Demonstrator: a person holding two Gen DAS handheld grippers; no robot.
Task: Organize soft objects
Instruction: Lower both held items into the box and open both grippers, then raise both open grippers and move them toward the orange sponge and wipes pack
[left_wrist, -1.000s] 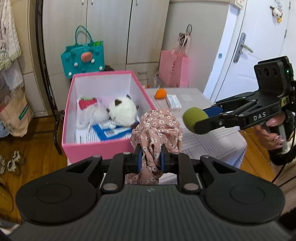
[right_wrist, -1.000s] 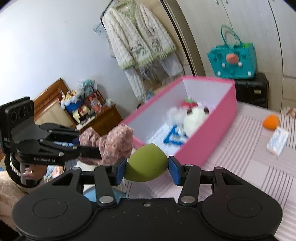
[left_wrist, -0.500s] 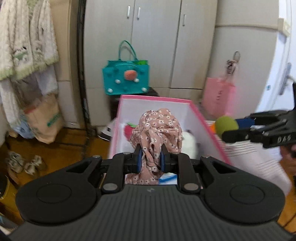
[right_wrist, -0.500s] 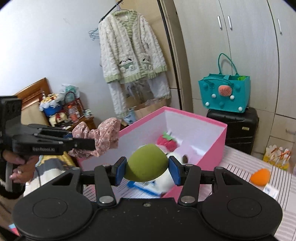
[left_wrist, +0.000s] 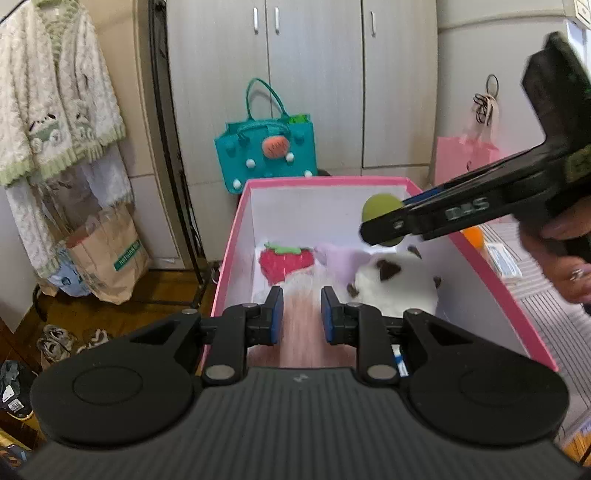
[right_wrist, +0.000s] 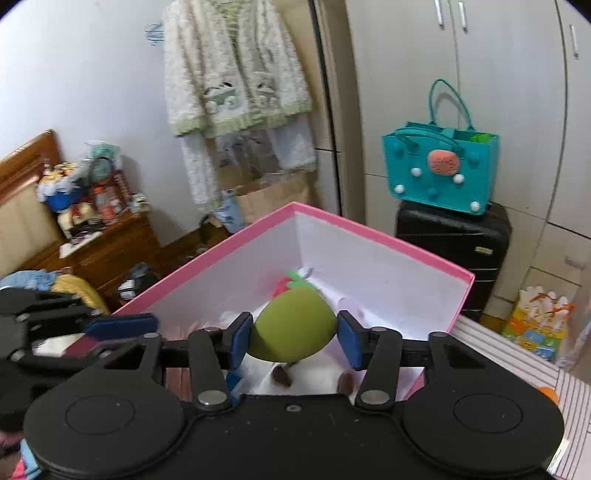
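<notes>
A pink box (left_wrist: 236, 236) with white inner walls holds a red strawberry plush (left_wrist: 284, 260), a lilac soft item (left_wrist: 341, 258) and a white plush with brown ears (left_wrist: 399, 284). My left gripper (left_wrist: 301, 314) is open above the box, and a blurred pink floral cloth (left_wrist: 301, 332) is falling between and below its fingers. My right gripper (right_wrist: 293, 338) is shut on a green sponge ball (right_wrist: 291, 325) over the box (right_wrist: 369, 229). In the left wrist view the ball (left_wrist: 380, 210) shows at the right gripper's tip.
A teal bag (left_wrist: 266, 155) stands behind the box on a black suitcase (right_wrist: 454, 240). A pink bag (left_wrist: 465, 158) hangs at right. An orange sponge (left_wrist: 472, 236) and a white packet (left_wrist: 502, 258) lie on the striped table. A cardigan (left_wrist: 55, 122) hangs at left above a paper bag (left_wrist: 110, 254).
My left gripper opened and let go of the floral cloth, which drops into the box. My right gripper moved with the green ball over the box.
</notes>
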